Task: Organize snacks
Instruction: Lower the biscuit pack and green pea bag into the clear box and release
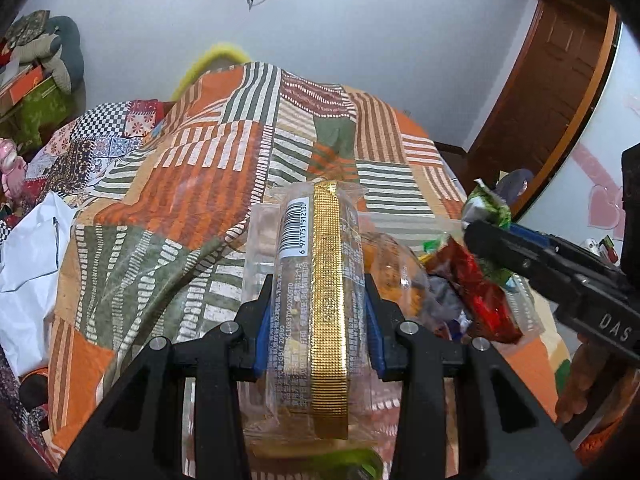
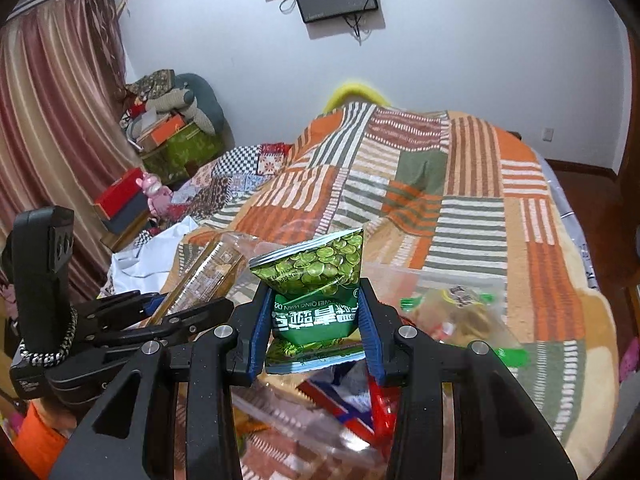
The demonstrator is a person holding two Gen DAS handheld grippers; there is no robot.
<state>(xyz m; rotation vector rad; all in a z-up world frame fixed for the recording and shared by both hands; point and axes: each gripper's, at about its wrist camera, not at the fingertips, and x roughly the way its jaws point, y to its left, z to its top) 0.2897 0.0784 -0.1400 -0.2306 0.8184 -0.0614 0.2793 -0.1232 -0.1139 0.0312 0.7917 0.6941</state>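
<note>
The left gripper (image 1: 316, 312) clamps a clear gold-striped snack pack (image 1: 316, 280) upright between its fingers, while the right gripper (image 2: 316, 320) pinches a green pea packet (image 2: 320, 276) above the snack pile (image 2: 352, 392) below its fingers.

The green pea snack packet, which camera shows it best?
The right wrist view. There the small green foil packet printed with peas sits front and centre, pinched in the right claw, its picture and lettering clear. The left wrist view shows only its crumpled top poking out above that claw at the right edge.
</note>
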